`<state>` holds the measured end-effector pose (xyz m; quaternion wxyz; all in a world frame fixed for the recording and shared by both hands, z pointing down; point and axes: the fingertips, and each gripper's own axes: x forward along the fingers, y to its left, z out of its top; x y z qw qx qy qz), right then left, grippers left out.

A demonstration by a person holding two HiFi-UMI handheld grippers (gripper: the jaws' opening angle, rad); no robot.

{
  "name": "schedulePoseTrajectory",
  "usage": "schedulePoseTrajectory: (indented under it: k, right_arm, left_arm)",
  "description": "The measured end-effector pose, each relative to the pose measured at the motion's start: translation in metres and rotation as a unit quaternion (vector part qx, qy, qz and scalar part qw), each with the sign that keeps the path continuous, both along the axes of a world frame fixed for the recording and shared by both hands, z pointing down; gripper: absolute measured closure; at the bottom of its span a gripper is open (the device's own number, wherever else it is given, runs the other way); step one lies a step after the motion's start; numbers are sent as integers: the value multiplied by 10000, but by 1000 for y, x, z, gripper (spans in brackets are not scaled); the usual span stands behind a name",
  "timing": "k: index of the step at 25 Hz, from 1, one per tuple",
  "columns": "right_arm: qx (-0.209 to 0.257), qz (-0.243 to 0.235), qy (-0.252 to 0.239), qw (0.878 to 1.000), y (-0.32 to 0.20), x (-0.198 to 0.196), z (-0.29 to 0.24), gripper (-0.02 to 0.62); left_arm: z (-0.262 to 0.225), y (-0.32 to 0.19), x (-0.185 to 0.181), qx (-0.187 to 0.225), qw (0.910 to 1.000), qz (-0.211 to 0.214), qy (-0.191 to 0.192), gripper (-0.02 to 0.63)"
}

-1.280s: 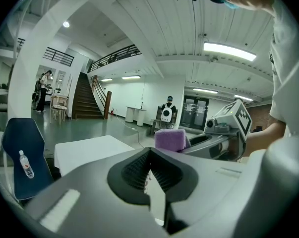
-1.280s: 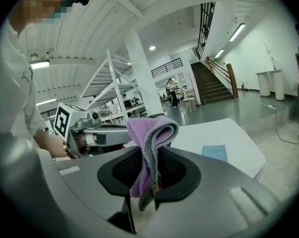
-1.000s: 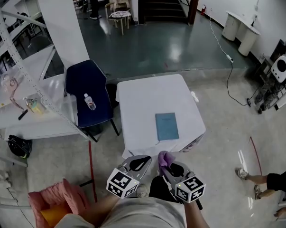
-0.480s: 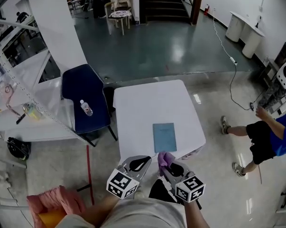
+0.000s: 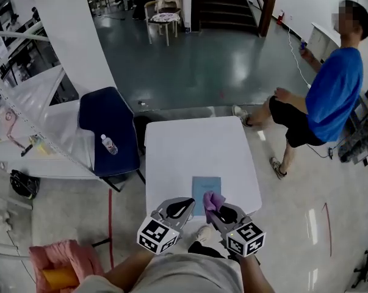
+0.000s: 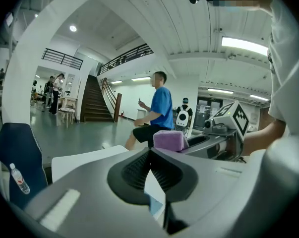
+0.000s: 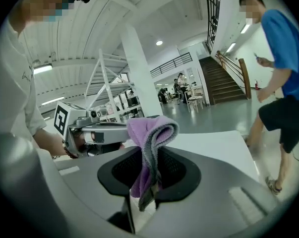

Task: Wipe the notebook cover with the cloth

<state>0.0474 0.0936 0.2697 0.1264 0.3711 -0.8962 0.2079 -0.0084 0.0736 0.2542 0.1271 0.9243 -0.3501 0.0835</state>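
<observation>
The blue notebook [image 5: 206, 188] lies closed near the front edge of the white table [image 5: 196, 145]. Both grippers hang side by side just short of that edge. My right gripper [image 5: 216, 207] is shut on a purple cloth [image 5: 212, 201], which sticks up folded from between its jaws [image 7: 150, 155]; the cloth [image 7: 148, 142] droops down over the pads. My left gripper [image 5: 179, 210] is shut with nothing in it [image 6: 150, 151]. From the left gripper view the cloth [image 6: 169, 140] shows beside it, and a sliver of the notebook [image 6: 154, 205] shows below the jaws.
A person in a blue shirt [image 5: 330, 90] walks past the table's far right corner. A dark blue chair [image 5: 107, 130] with a water bottle [image 5: 108, 144] stands left of the table, beside a white bench [image 5: 25, 139]. A pink bundle [image 5: 58, 258] lies on the floor at lower left.
The table and notebook have come nearer to the grippers. The person in blue has walked from the right edge to beside the table's far corner. Both grippers keep their hold.
</observation>
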Motion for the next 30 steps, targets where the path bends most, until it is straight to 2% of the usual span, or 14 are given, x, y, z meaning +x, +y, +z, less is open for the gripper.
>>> schedulePoseTrajectory:
  k: [11, 21, 30]
  right_arm:
    - [6, -463, -27, 9989, -47, 13, 6, 491]
    - [-36, -574, -35, 9983, -65, 47, 14, 491]
    - [-90, -649, 46, 9978, -69, 46, 24, 491]
  left_arm:
    - [7, -45, 12, -48, 9989, -448, -89, 607]
    - [11, -64, 45, -45, 9984, -549, -101, 607]
    - [21, -66, 39, -193, 9979, -588, -206, 607]
